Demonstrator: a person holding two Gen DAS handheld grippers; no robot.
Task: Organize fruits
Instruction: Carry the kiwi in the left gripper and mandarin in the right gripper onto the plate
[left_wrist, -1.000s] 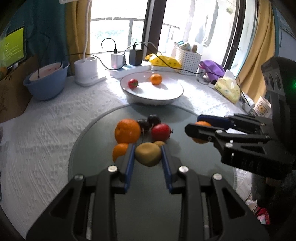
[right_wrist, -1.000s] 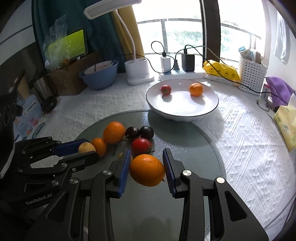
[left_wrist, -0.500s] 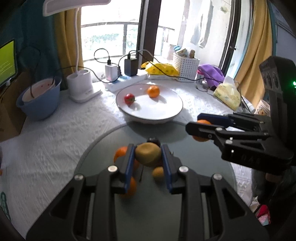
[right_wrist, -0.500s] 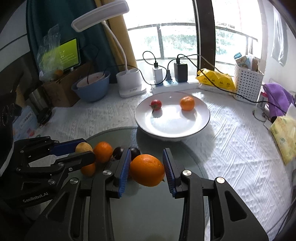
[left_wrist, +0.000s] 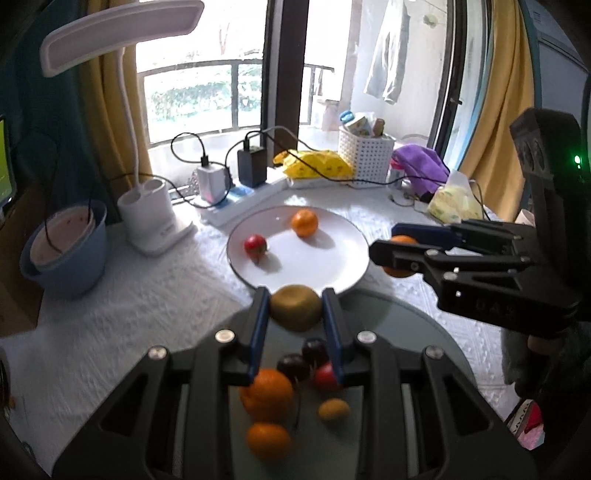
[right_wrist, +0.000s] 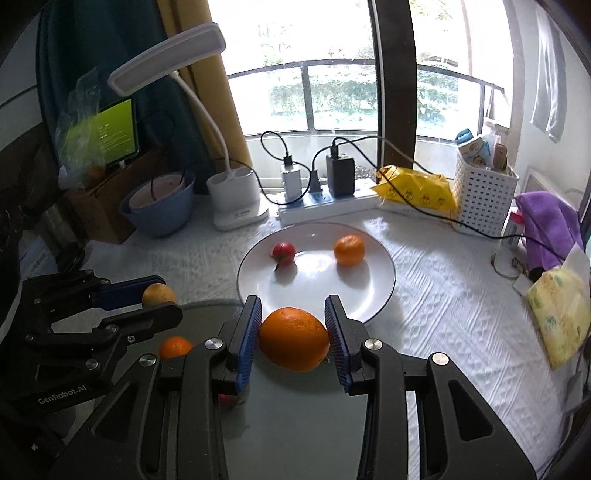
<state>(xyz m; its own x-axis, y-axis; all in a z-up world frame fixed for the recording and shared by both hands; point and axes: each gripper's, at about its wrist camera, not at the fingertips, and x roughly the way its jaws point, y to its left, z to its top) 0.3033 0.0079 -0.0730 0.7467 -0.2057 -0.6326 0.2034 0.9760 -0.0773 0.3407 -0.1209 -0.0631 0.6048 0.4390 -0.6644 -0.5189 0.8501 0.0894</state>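
Left wrist: left tool (left_wrist: 295, 308) grips kiwi (left_wrist: 294, 307), right tool (right_wrist: 293, 334) orange (right_wrist: 293, 339).

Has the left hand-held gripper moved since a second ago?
Yes. The left hand-held gripper, shut on the kiwi, has lifted and gone forward from the fruit pile to the plate rim.

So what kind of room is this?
Probably someone's home, at a table by a balcony window. The curtain, clothes hanging outside, the desk lamp and chargers in a power strip suggest that.
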